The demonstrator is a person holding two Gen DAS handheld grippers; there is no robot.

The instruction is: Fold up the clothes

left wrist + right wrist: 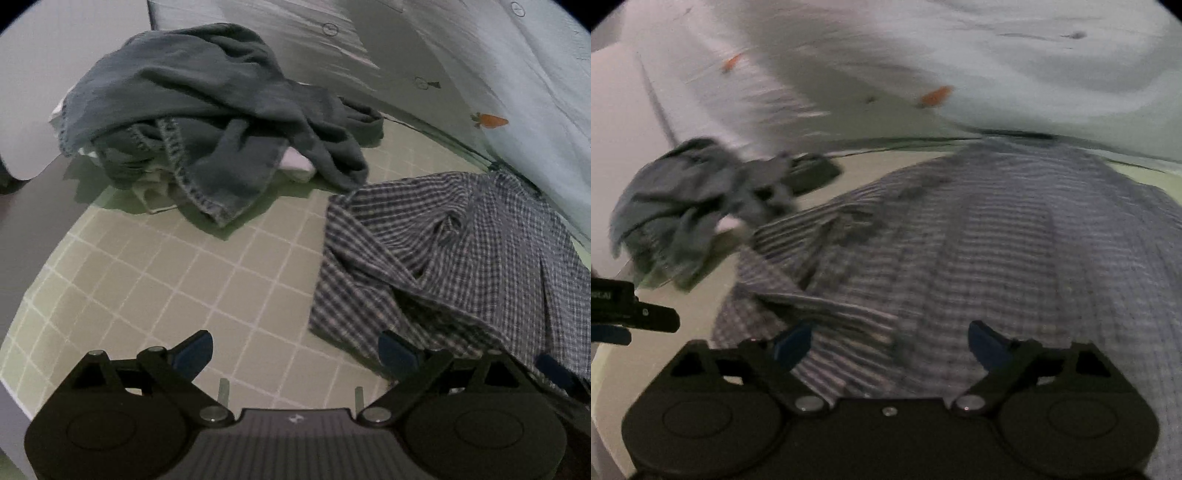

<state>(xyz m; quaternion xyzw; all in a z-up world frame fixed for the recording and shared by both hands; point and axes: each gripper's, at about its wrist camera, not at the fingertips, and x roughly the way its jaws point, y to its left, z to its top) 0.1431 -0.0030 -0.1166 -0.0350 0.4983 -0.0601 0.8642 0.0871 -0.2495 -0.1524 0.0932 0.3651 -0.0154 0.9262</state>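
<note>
A dark-and-white checked shirt (pixel 443 258) lies rumpled on the right part of a green gridded mat (pixel 184 280). My left gripper (pixel 295 352) hovers open over bare mat just left of the shirt's near edge, with nothing between its fingers. In the right wrist view the same checked shirt (pixel 960 240) fills the middle, blurred. My right gripper (pixel 890 347) stands open above its near part, cloth under the jaws but not pinched. A heap of grey-blue garments (pixel 207 110) sits at the mat's far left, also the grey-blue heap (pixel 690 199).
White cloth (pixel 295 162) pokes out from under the grey heap. Pale bedding with orange carrot prints (pixel 489 120) rises behind and to the right of the mat. The other gripper's body (pixel 631 314) shows at the left edge of the right wrist view.
</note>
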